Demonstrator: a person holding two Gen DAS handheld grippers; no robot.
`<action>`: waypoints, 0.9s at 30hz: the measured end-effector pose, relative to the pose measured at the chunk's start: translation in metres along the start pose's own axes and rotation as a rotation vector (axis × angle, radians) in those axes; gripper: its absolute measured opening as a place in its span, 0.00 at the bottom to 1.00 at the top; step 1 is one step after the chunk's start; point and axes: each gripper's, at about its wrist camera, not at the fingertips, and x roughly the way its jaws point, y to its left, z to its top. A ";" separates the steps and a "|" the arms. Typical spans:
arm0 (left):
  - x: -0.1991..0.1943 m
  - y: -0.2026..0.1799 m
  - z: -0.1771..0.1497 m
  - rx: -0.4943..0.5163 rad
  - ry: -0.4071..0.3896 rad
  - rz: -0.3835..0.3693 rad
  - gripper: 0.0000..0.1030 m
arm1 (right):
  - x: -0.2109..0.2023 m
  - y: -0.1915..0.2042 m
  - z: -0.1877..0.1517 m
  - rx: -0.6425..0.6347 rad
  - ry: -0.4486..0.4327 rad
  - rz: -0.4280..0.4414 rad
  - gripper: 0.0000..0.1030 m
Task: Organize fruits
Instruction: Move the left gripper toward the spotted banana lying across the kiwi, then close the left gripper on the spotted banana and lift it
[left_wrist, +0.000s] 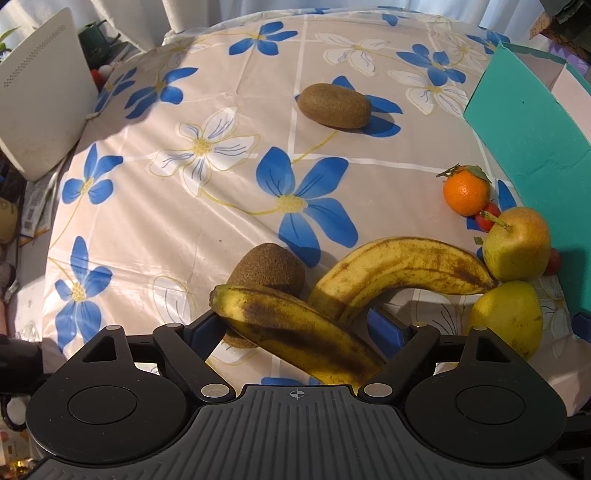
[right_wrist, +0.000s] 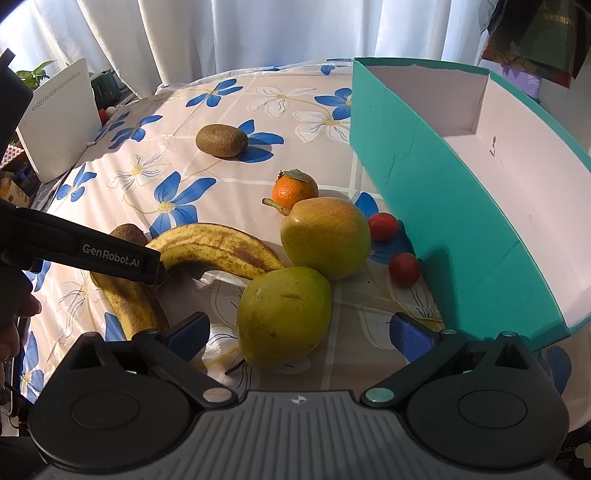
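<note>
Your near banana lies slantwise between the blue pads of your left gripper, its stem end at about 10 o'clock and its body running down toward 5 o'clock under the gripper housing. The jaws stand wide on either side of it, and whether either pad touches the peel I cannot tell; judging by the framing, you are lined up to close on it. A second banana arches away at 2 o'clock, its lower end touching the first, so closing may nudge both. A kiwi sits just behind the stem at 12 o'clock, touching the near banana.

Your right gripper is also spread wide, holding nothing, with the green pear centred between its pads, probably the next pick on that side. A second, redder pear lies beyond it at 12 o'clock, with a tangerine just behind that. Two small red tomatoes rest at 1 o'clock beside the wall of the teal box, which stands open at 2 o'clock, its white interior bare where visible. That is the likely home for the fruit, which explains why everything is clustered near it.

One more kiwi lies well apart at 11 o'clock on the flowered tablecloth.
</note>
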 end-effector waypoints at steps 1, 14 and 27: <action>-0.001 0.001 0.000 -0.006 0.004 -0.012 0.86 | 0.000 0.000 0.000 0.001 0.000 0.001 1.00; -0.008 0.010 -0.005 -0.045 0.044 -0.082 0.78 | -0.004 0.000 -0.002 0.009 -0.006 0.000 1.00; -0.006 0.005 -0.010 -0.049 0.057 -0.102 0.73 | -0.003 -0.001 -0.003 -0.001 0.000 0.004 1.00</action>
